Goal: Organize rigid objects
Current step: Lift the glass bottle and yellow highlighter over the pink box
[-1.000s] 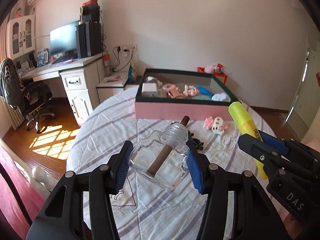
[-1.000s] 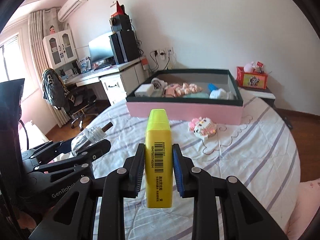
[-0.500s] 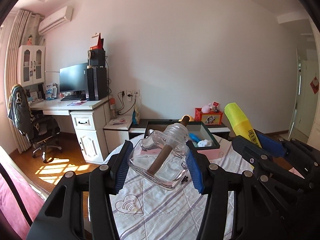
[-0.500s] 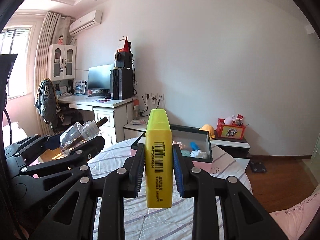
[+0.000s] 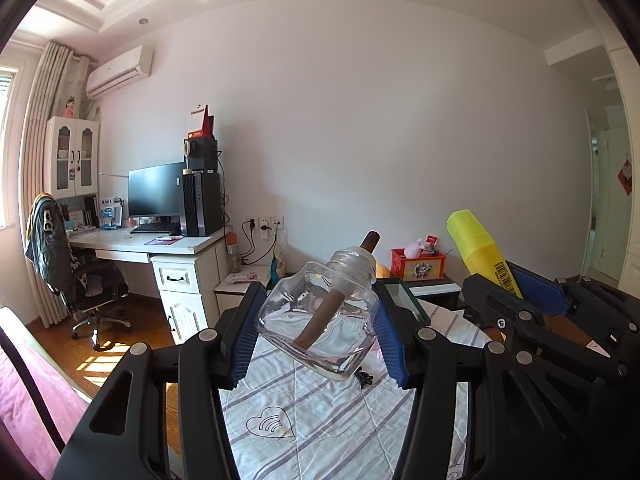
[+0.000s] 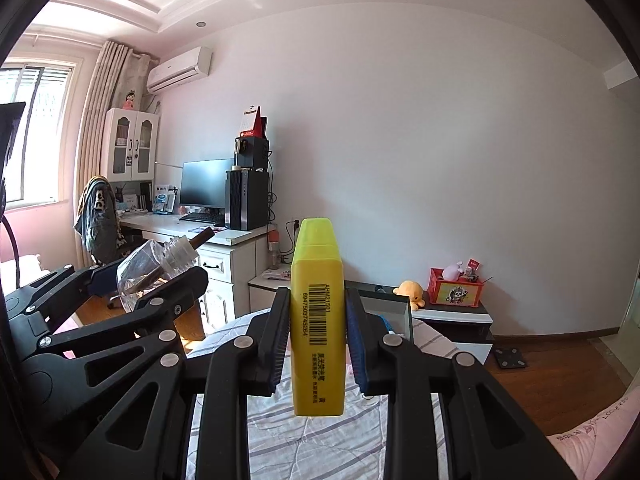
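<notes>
While both loads hang in the air: risks below.
L grip: left hand-held gripper (image 5: 318,334) clamped on clear glass bottle (image 5: 320,328), pads on its flat sides; bottle tilted, neck up and away, brown wick rod (image 5: 326,308) through the neck.
R grip: right hand-held gripper (image 6: 318,340) closed on yellow highlighter (image 6: 317,312), upright, cap up, pads at mid-body.
Location: both items held above round tabletop w/ striped cloth (image 5: 320,420); pink storage box (image 6: 394,308) ahead, only its dark rim & far corner showing.
Risk 1: glass is smooth & tilted; could rotate or slip btw pads if swung fast, then drop on tabletop or floor.
Risk 2: grippers sit close side by side; a careless turn could knock highlighter vs bottle.
Risk 3: box mostly hidden behind the held items, so a blind lowering may catch the rim.
Risk 4: box contents barely visible, so can't judge free space; bottle may land on smth & tip.
Risk 5: small black item (image 5: 364,378) lies on cloth under bottle; can't tell what it is.
</notes>
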